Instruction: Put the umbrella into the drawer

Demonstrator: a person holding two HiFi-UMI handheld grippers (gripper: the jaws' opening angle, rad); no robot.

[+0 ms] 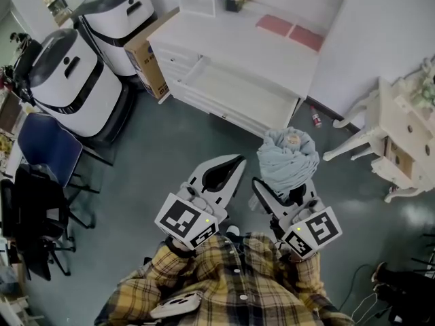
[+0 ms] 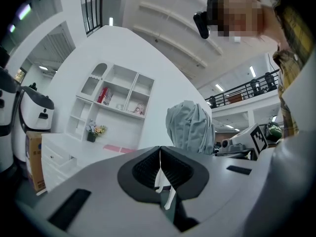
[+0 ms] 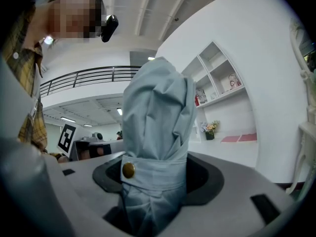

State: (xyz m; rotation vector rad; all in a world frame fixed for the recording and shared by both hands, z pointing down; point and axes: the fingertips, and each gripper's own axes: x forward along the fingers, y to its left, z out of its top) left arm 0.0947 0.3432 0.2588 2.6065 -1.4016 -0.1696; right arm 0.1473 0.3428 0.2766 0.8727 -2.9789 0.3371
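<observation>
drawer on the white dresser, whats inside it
The open drawer shows only its bare white bottom; nothing lies in the visible part. Its rear end is covered by the dresser top.

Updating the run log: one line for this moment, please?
right tool: grips folded umbrella | left tool: shut, empty | drawer: open

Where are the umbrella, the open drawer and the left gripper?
umbrella (image 1: 289,156), head view, top of the bunched, folded canopy.
drawer (image 1: 234,87), head view, bare floor of the pulled-out drawer.
left gripper (image 1: 236,161), head view, tips of its closed jaws.
</observation>
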